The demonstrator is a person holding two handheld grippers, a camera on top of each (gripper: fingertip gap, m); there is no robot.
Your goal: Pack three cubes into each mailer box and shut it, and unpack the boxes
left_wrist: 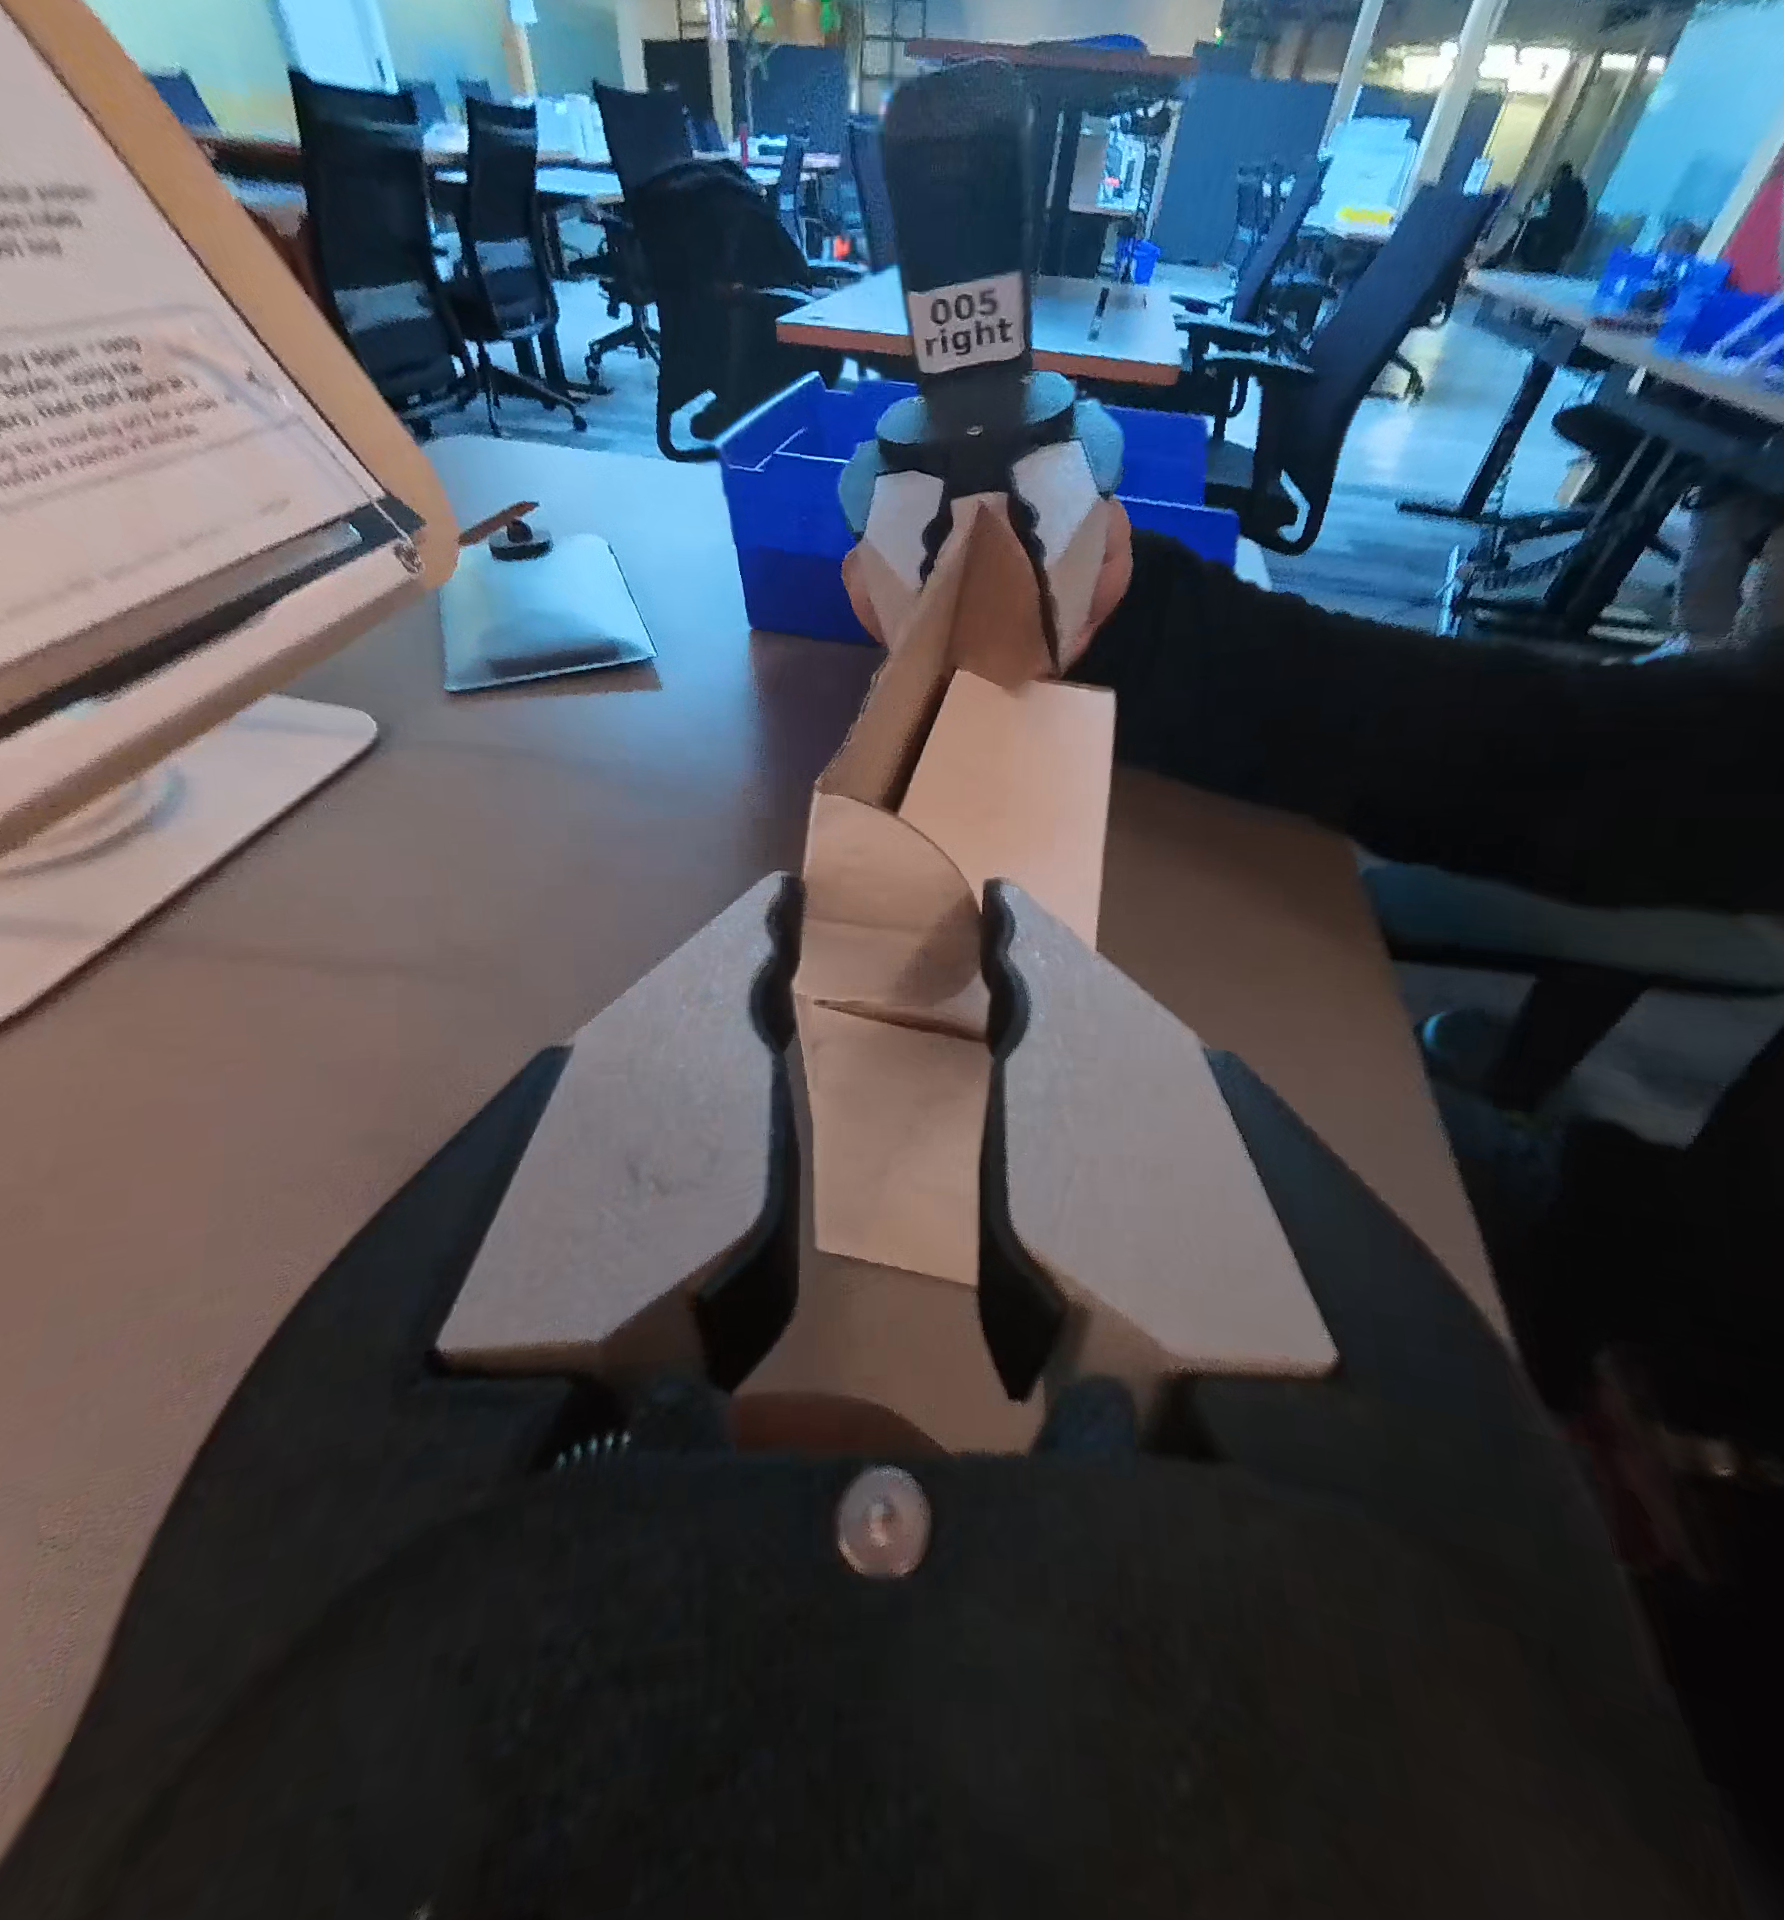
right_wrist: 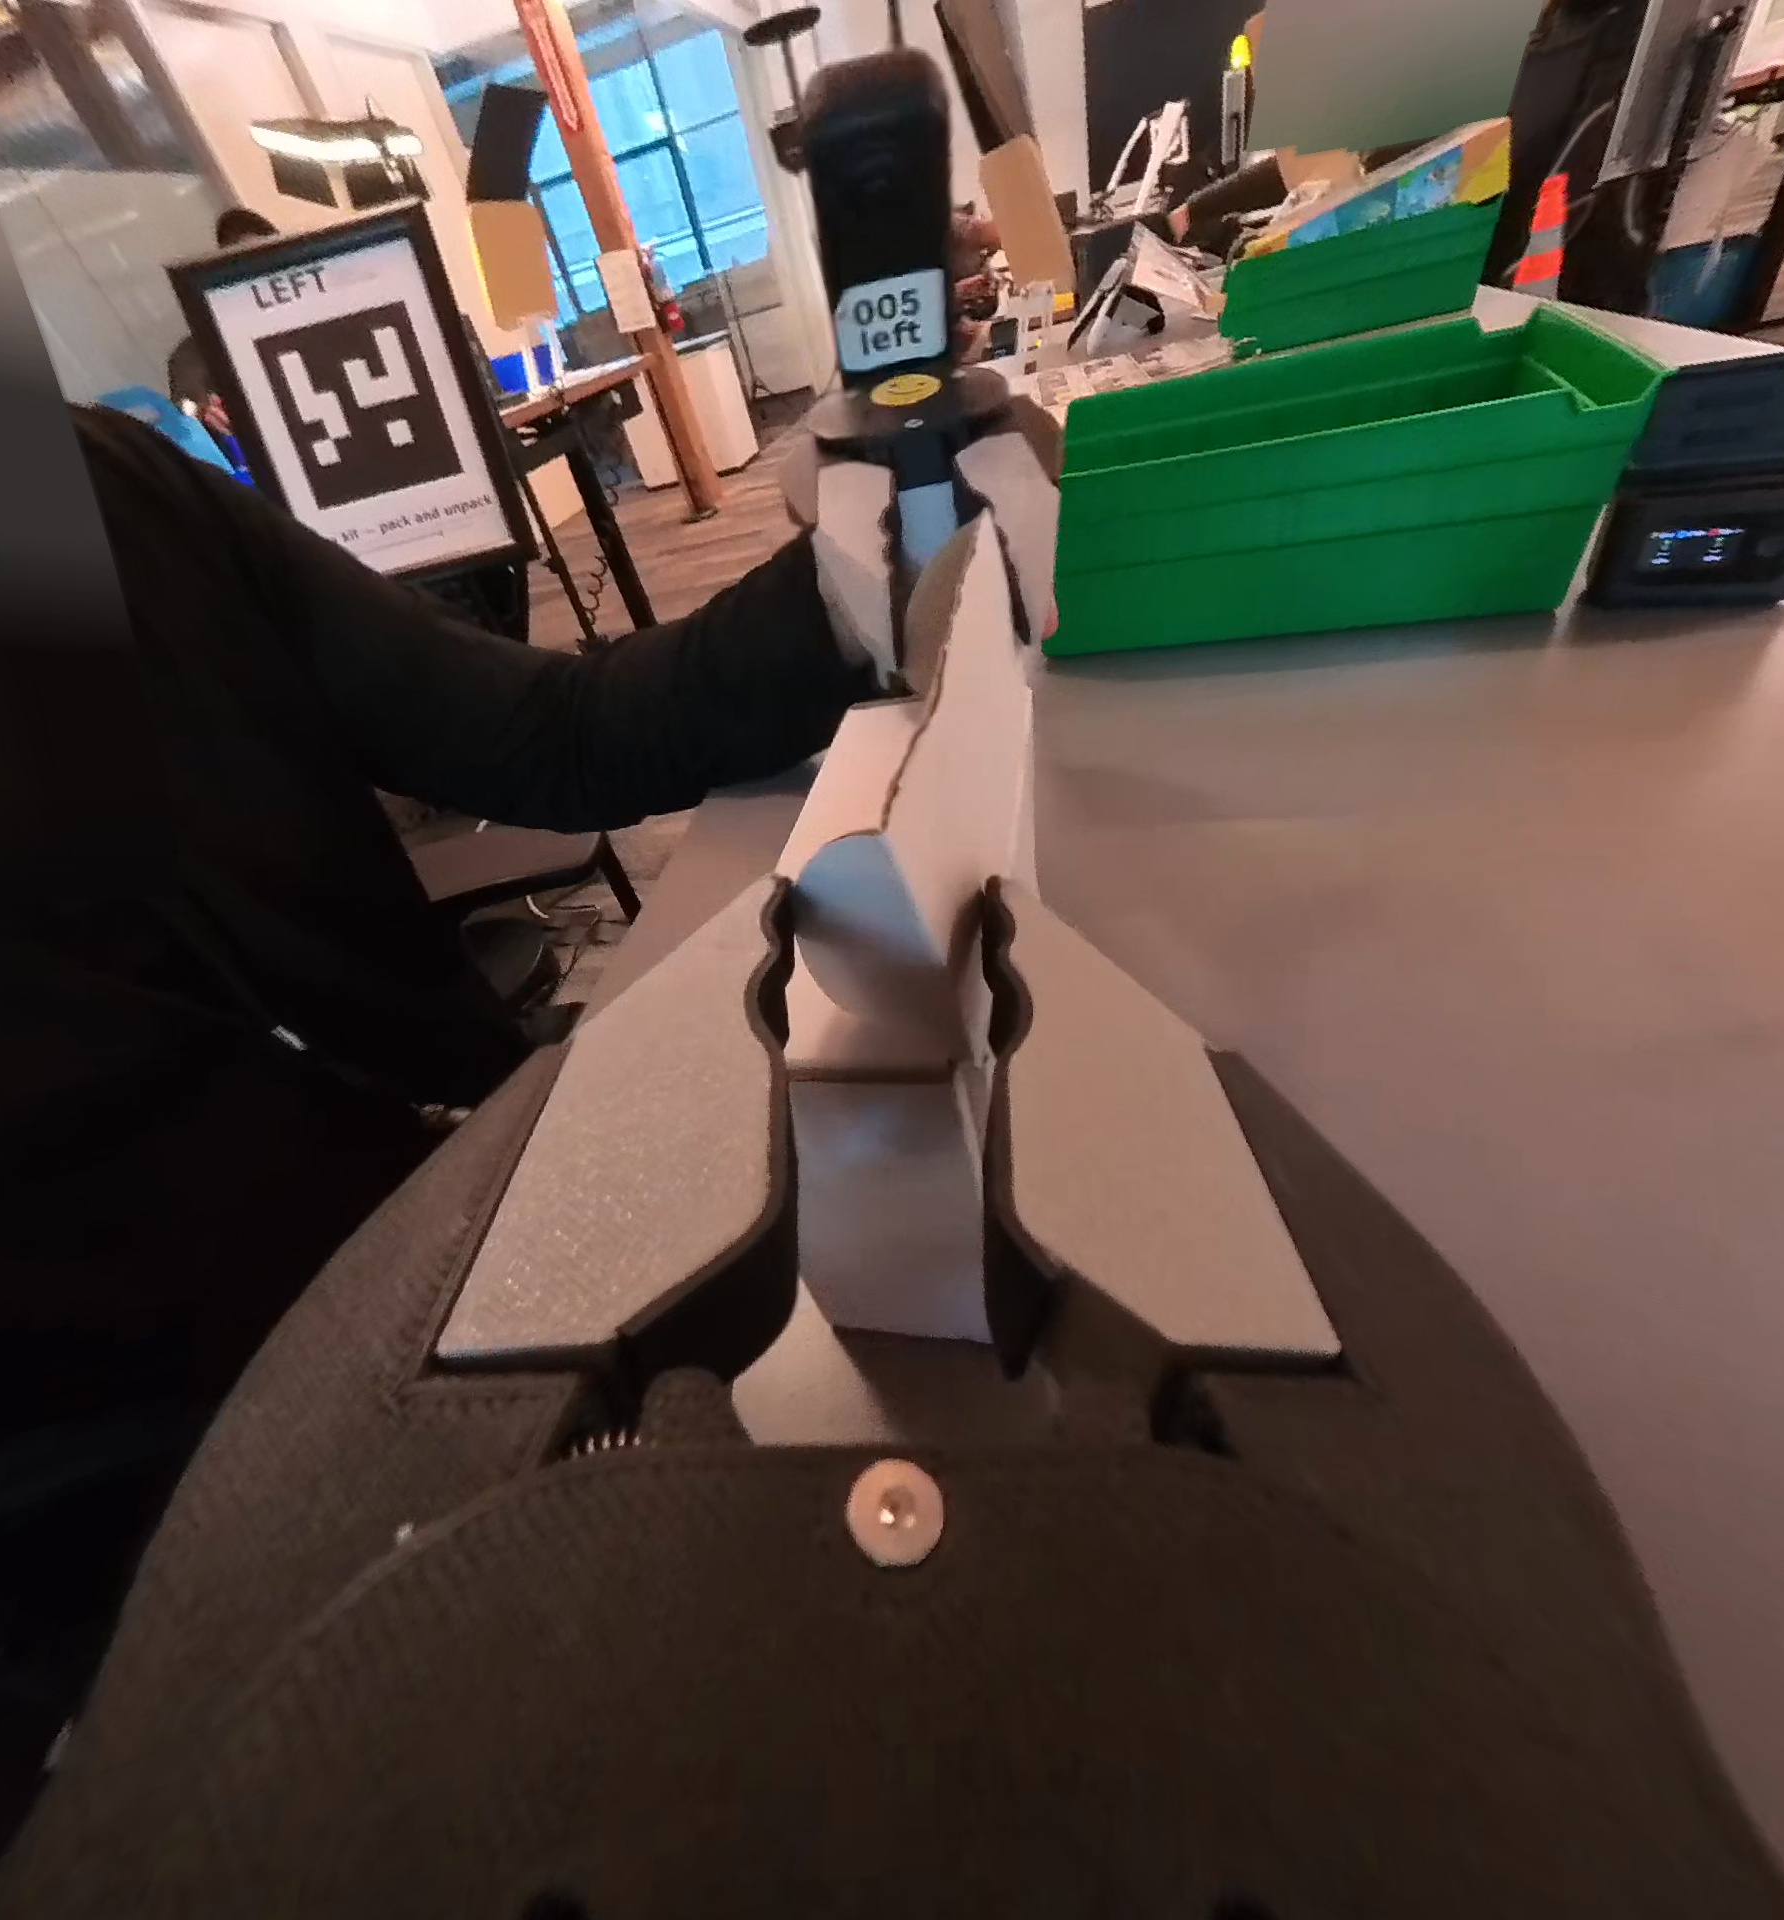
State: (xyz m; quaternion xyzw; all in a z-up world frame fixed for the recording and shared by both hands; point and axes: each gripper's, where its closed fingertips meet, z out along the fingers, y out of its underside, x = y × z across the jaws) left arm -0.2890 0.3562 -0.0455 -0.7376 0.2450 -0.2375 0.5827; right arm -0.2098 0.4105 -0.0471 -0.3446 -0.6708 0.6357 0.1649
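Grippers are facing each other across the table (right_wrist: 1387, 831), the left gripper (left_wrist: 888, 977) and right gripper (right_wrist: 888, 977) each closing narrowly on one end of the mailer box (left_wrist: 1013, 790), probably steadying it above the surface for folding.

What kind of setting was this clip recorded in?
Most likely an open-plan office or lab workspace: rows of black office chairs at long desks, plastic storage bins, one green and one blue, and a marker sign on a stand.

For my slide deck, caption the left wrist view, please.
Both claws, left and right, grip opposite ends of a cardboard mailer box above the table.
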